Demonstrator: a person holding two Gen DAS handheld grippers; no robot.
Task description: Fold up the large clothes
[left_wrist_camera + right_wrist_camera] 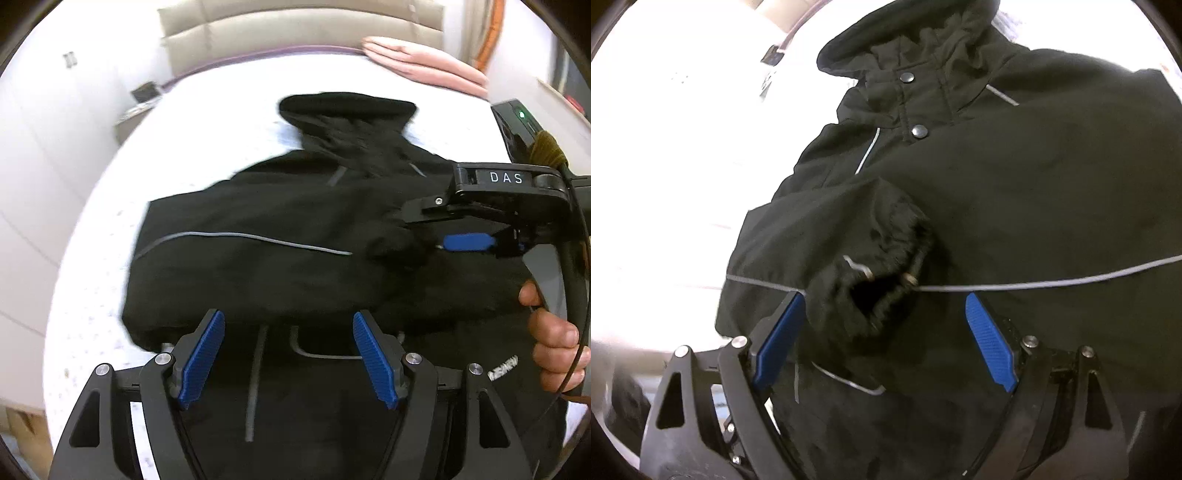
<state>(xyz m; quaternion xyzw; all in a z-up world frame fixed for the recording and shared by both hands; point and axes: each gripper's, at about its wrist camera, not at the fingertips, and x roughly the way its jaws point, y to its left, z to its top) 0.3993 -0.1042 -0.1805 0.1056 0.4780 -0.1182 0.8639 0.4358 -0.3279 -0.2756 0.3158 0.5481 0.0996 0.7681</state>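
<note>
Both grippers, the left gripper and the right gripper, hold their fingers open above the black jacket lying on the bed, so the folded sleeve cuff, being ungripped, may slide back and unfold.

Readable: "DAS" in pale capitals on the black body of the right gripper, just above its blue finger. Near the right hand, a small white logo print on the black jacket, upside down and too blurred to make out. No other legible writing.
</note>
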